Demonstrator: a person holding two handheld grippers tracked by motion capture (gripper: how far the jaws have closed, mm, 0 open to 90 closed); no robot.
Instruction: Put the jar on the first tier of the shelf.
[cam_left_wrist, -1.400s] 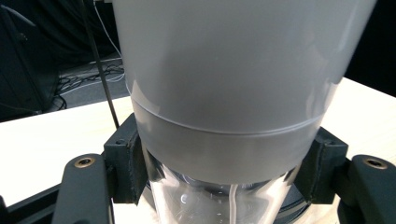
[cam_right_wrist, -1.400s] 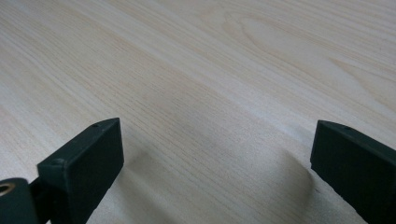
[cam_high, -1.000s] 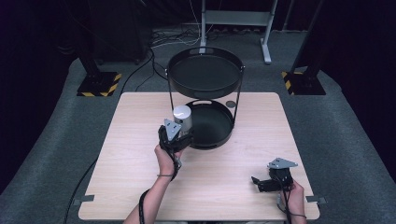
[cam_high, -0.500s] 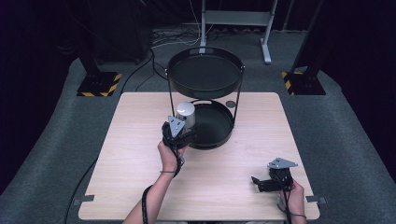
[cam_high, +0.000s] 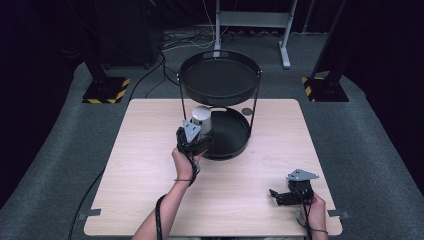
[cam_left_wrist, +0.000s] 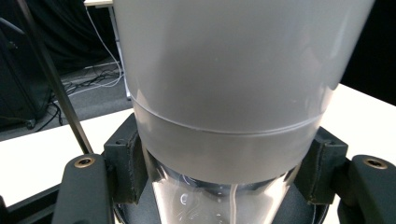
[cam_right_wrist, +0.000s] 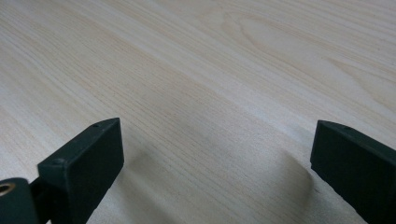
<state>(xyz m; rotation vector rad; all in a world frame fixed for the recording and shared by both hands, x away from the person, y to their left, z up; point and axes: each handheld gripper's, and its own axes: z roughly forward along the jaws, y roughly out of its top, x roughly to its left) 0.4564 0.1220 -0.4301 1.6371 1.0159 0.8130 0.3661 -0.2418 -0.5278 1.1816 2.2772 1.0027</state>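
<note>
In the high view we see the left gripper (cam_high: 196, 134) just left of the frame's centre, pinching a frosted plastic cup (cam_high: 201, 118) and holding it upright over the near left rim of the lower tray (cam_high: 239, 148) of a black two-tier round stand. The upper tray (cam_high: 220, 80) sits above and behind the cup, toward the top centre of the frame, carried on thin black rods. In the left gripper view we see both jaw pads pressed against the cup's (cam_left_wrist: 229, 107) sides, one at the lower left and one at the lower right of the frame, with a clearer band of plastic below the frosted wall.

At the lower right of the high view we see the right gripper (cam_high: 280, 196) lying low on the pale wooden table (cam_high: 140, 170), well apart from the stand. In the right gripper view its jaws stand spread wide, with bare wood grain (cam_right_wrist: 224, 93) between them.
</note>
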